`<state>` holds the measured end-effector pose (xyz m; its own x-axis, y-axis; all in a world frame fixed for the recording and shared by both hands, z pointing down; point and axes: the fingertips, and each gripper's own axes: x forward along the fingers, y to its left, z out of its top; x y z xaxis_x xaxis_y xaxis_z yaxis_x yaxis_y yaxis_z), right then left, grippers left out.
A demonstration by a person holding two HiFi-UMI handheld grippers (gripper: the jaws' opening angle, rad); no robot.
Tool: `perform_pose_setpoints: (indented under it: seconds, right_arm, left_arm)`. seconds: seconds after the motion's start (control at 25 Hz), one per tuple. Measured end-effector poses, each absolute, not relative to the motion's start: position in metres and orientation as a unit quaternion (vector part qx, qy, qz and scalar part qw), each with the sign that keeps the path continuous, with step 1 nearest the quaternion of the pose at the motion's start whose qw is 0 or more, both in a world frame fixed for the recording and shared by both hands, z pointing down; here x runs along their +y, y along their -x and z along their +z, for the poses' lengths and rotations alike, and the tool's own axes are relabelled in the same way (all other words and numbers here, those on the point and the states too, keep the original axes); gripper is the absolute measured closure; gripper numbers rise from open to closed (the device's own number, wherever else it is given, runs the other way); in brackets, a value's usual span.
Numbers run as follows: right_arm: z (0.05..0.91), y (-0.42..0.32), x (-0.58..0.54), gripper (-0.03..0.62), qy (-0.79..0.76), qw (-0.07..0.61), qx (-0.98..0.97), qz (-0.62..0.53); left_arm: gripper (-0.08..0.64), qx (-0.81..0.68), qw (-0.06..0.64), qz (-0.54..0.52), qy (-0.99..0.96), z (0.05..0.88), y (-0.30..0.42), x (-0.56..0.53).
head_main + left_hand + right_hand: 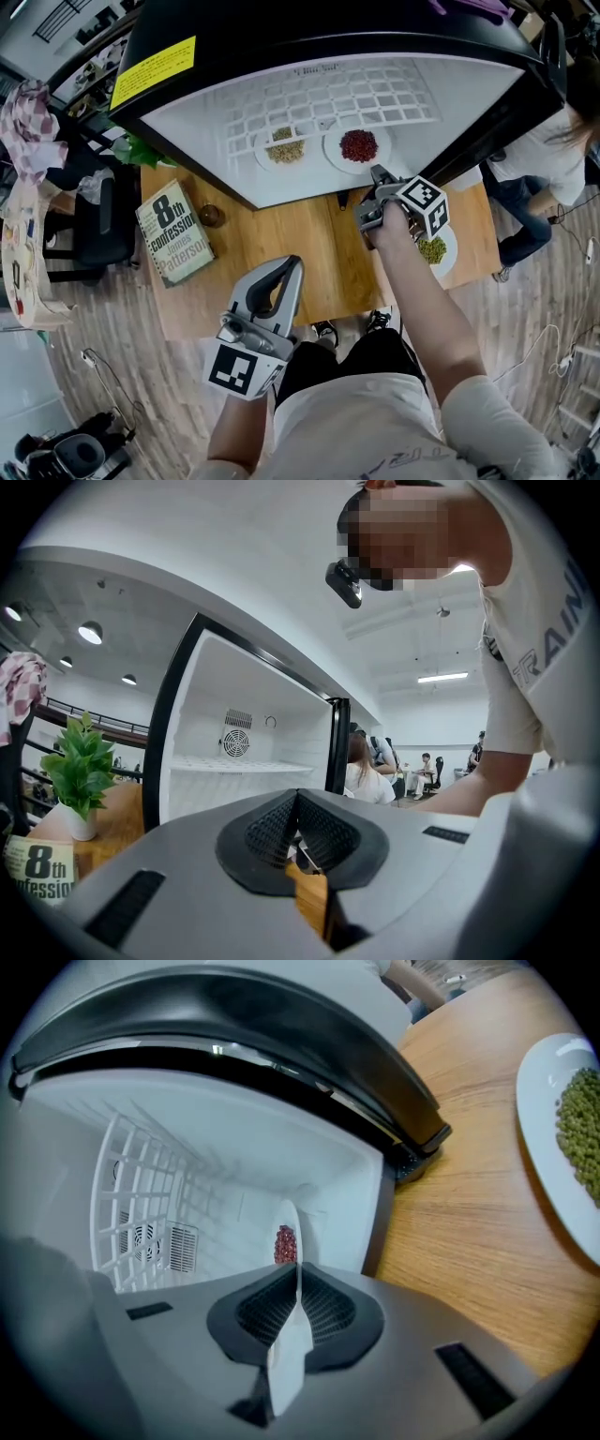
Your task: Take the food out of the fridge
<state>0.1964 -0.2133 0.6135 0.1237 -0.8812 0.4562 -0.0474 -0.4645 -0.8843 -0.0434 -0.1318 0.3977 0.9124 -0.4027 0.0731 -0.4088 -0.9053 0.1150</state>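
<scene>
Casing of fridge (328, 28) glossy black, liner smooth white plastic. Beneath the fridge, table (291, 244) of wood, grain visible, satin finish. Inside the fridge, plate (332, 151) white, smooth, glossy. At the fridge mouth, right gripper (378, 176) matt grey plastic; pads (267, 1309) black, ribbed.

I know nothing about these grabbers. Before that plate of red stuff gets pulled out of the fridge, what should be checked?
1. Right gripper clamped on the plate of red beans: ok, the jaws are closed on its rim.
2. Grip firm enough to carry it: cannot tell.
3. Neighbouring plate of pale grains clear of it: ok, the two lie apart.
4. Landing room on the wooden table: ok, there is bare wood between the book and the plate of green beans.
5. Left gripper out of the way: ok, it is shut, empty and back by the person's lap.
</scene>
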Motion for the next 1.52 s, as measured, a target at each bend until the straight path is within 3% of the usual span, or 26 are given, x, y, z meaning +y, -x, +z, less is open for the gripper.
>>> perform_pose_setpoints:
  seconds: [0.44,0.8,1.24,1.52]
  right_arm:
    - [0.620,-0.187,-0.166,0.558,0.642,0.368,0.360,-0.568]
    - [0.630,-0.184,-0.179,0.511,0.613,0.392,0.376,-0.574]
    - [0.621,-0.182,-0.170,0.561,0.573,0.454,0.355,-0.583]
    - [0.600,-0.168,-0.139,0.561,0.555,0.441,0.409,-0.575]
  left_arm:
    - [0.554,-0.185,0.060,0.031,-0.980,0.398,0.025,-0.121]
    - [0.554,-0.182,0.053,0.043,-0.981,0.403,0.023,-0.124]
    - [0.554,-0.174,0.060,0.058,-0.981,0.406,0.017,-0.112]
    - [0.554,-0.161,0.046,0.059,-0.984,0.401,0.005,-0.097]
